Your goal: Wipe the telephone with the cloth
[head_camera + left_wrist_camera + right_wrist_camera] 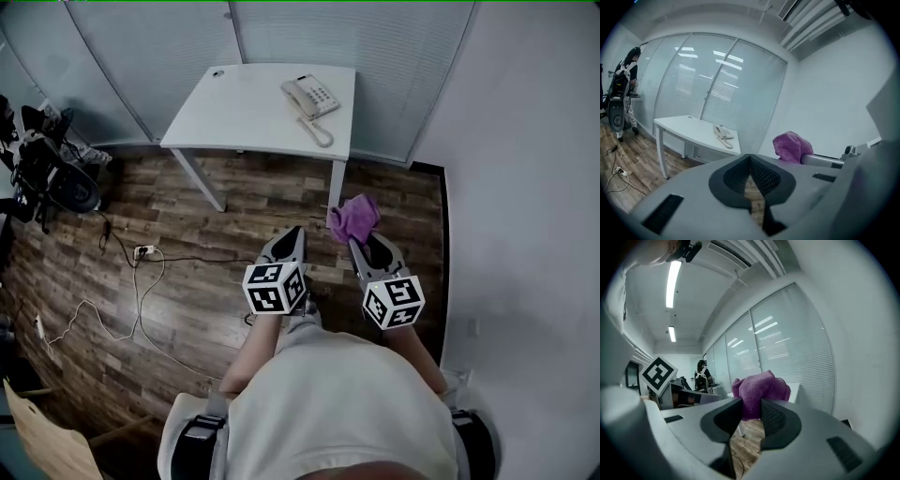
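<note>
Right gripper (751, 404) first: its fingers (774, 417) are clenched on the purple cloth (759, 391), which bunches into a soft lump above and ahead of the tips. Over to the left gripper (750, 164), and its fingers (765, 176) are pressed together tip to tip with nothing between them (only a sliver of floorboard shows through the slot lower down). From the head view, both grippers are held side by side in front of the person's body, marker cubes facing up, both pointing forward and a little downward, with the cloth sticking out past the right one over the wooden floor (216, 272). Further out stands the white bench (234, 117), set against a wall of glass with closed blinds (309, 33). The cream telephone (309, 97) sits on the bench's right part, handset on its cradle and cord looping toward the near edge. It is well apart from the cloth, with bare floor between them. Loose cables (141, 291) trail across the boards at the left, and a person (628, 70) stands far off by the glass beside some dark equipment.
</note>
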`<move>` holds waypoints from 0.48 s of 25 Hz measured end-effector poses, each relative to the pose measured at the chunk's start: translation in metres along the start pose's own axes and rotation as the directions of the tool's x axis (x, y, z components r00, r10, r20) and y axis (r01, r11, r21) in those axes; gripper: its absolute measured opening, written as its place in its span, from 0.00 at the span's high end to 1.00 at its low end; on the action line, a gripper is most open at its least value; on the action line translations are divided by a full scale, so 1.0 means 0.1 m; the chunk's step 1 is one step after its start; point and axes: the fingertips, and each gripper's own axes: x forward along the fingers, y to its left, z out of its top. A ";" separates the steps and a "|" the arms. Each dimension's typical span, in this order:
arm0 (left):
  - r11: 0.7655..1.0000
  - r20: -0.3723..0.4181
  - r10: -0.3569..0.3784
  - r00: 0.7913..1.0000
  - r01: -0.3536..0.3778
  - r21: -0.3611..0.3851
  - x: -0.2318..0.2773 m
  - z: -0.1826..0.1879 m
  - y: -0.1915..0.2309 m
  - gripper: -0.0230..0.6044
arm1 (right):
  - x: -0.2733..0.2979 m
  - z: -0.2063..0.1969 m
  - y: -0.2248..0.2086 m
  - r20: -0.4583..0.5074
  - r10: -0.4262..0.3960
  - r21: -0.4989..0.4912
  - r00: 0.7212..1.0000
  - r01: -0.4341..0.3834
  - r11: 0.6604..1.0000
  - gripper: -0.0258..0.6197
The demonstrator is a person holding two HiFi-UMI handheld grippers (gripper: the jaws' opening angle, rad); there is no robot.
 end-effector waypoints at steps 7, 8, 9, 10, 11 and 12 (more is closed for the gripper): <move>1.000 -0.019 -0.002 1.000 0.002 -0.011 0.16 -0.03 0.08 0.93 | 0.14 -0.06 -0.04 -0.020 0.027 0.062 0.999 -0.026 0.998 0.77; 1.000 -0.018 -0.003 1.000 0.003 -0.012 0.20 -0.02 0.09 0.93 | 0.17 -0.06 -0.06 -0.021 0.029 0.062 0.999 -0.028 0.998 0.77; 1.000 -0.016 -0.003 1.000 0.003 -0.015 0.24 -0.01 0.11 0.93 | 0.20 -0.05 -0.08 -0.022 0.027 0.055 0.999 -0.025 0.998 0.77; 1.000 -0.014 -0.003 1.000 0.003 -0.019 0.28 0.00 0.12 0.93 | 0.25 -0.04 -0.10 -0.023 0.022 0.048 0.999 -0.021 0.999 0.77; 1.000 -0.014 -0.003 1.000 0.002 -0.022 0.33 0.02 0.14 0.93 | 0.29 -0.02 -0.13 -0.023 0.017 0.044 1.000 -0.016 0.999 0.77; 1.000 -0.015 -0.001 1.000 0.001 -0.023 0.38 0.05 0.15 0.93 | 0.35 0.01 -0.16 -0.021 0.013 0.044 1.000 -0.012 0.999 0.77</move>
